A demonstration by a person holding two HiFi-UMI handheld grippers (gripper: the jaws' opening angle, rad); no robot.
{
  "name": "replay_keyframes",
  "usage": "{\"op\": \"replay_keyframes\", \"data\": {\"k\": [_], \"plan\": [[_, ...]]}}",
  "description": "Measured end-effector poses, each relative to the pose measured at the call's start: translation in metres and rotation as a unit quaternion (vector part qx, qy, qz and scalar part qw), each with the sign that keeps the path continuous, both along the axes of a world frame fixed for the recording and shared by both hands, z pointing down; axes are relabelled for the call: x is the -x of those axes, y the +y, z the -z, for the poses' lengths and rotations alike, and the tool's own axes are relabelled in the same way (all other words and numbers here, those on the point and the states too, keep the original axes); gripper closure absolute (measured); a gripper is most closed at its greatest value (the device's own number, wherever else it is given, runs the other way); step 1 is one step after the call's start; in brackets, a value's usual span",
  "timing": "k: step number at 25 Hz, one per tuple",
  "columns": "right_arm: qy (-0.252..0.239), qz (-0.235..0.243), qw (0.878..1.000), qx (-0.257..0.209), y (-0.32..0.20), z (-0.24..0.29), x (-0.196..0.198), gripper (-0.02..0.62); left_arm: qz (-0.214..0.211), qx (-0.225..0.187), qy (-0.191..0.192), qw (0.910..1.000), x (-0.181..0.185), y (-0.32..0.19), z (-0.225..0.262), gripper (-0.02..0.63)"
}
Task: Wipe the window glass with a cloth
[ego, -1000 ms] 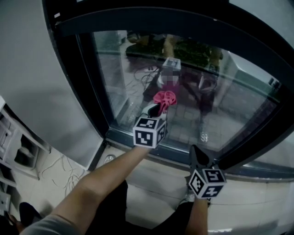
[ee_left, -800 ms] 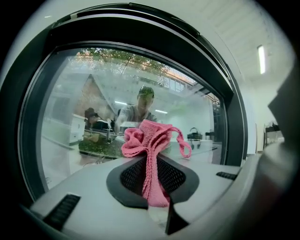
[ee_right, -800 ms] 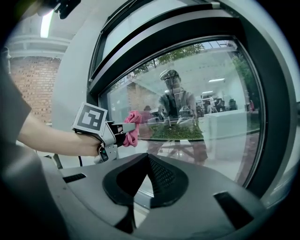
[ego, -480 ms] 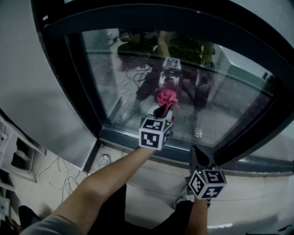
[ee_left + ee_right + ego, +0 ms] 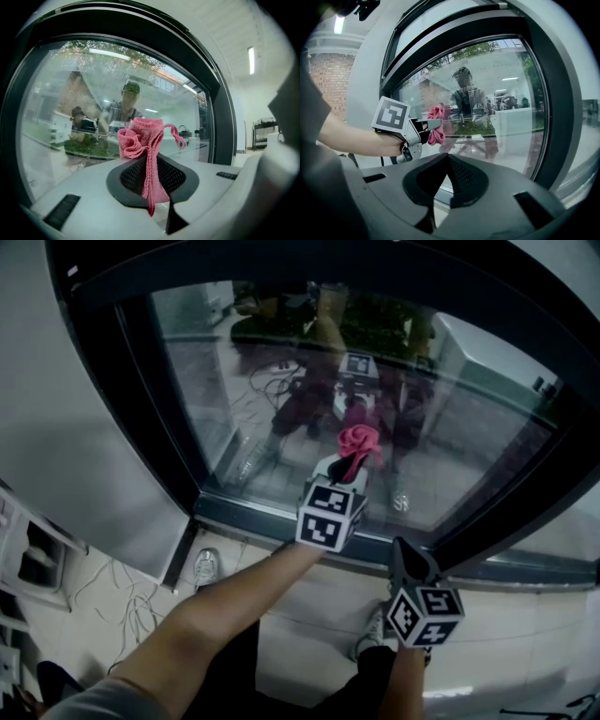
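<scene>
Big window glass [image 5: 281, 409] is filling the wall ahead. The left gripper [image 5: 343, 465] is pinching the pink cloth [image 5: 359, 442] tight in its fingers, low against the glass. The cloth has been sliding right, so the wiping seems to be going on. The right gripper [image 5: 403, 549] is waiting nearer, fingers closed on nothing.

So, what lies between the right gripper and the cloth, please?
Nothing: right gripper to cloth is a bare stretch, per the right gripper view.
</scene>
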State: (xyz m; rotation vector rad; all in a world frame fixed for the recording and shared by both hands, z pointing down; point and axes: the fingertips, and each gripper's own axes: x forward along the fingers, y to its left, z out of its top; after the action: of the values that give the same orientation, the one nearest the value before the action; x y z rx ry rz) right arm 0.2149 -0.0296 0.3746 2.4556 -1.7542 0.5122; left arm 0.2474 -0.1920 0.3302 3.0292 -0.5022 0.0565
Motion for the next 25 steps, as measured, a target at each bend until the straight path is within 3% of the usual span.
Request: {"op": "replay_keyframes", "data": {"k": [12,18,25], "plan": [[-0.002,-0.034,0.999,0.032,0.03,-0.014,-0.021,0.595,-0.128,0.001,-0.019,0.9916,-0.056,0.084,-0.034,0.565],[-0.009,-0.033,0.999,0.04,0.028,-0.024,-0.017,0.595,-0.122,0.003,-0.021,0.9923,-0.053,0.076,-0.042,0.565],[-0.012,-0.02,0.999,0.04,0.019,-0.025,-0.015,0.595,-0.077,0.021,-0.024,0.9965,-0.033,0.042,-0.051,0.565]]}}
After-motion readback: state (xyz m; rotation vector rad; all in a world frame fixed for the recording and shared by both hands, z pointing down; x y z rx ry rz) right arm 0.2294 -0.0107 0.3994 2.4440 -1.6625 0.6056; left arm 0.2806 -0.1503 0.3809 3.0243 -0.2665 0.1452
